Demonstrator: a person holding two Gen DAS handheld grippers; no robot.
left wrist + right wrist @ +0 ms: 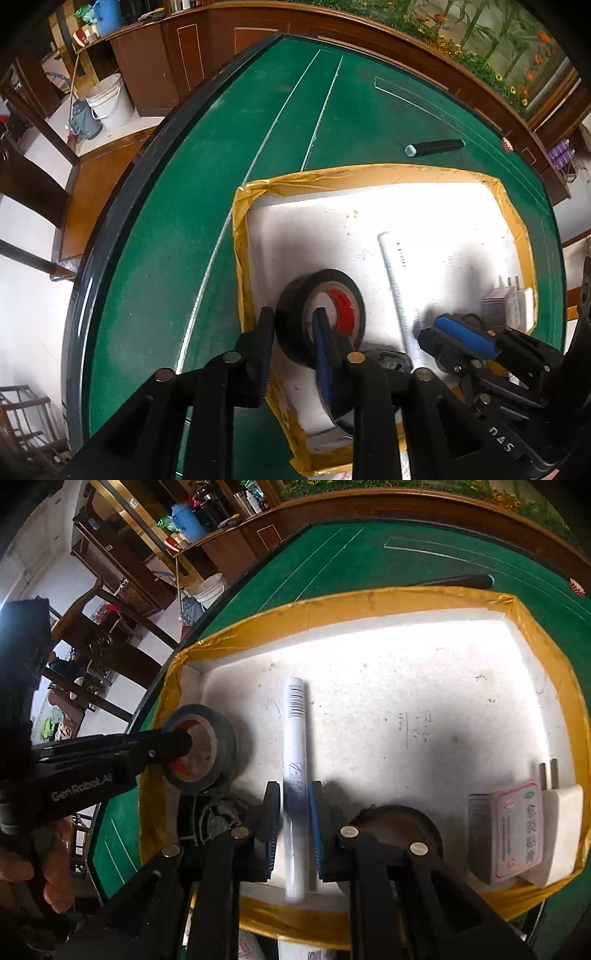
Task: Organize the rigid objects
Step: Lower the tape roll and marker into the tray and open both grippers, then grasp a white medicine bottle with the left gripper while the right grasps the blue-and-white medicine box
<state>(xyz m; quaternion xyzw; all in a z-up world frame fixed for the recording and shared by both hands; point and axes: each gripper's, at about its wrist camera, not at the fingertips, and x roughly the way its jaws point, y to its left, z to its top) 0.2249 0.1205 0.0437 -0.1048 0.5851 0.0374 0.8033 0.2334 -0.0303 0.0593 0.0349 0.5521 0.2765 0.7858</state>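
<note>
A white foam box with yellow-taped rim [240,236] [354,605] stands on the green table. My left gripper [295,325] is shut on a black tape roll [295,314], one finger through its core, holding it inside the box's left side; the roll also shows in the right wrist view [221,738]. My right gripper [293,812] is shut on a white tube with a barcode [295,716], just above the box floor; the tube also shows in the left wrist view [393,273]. A black marker [436,146] lies on the table beyond the box.
A white plug adapter [561,830] and a small card box [506,834] sit in the box's right corner. A dark round lid [399,827] and a crumpled black item [218,819] lie at the near wall. Wooden cabinets and chairs surround the table.
</note>
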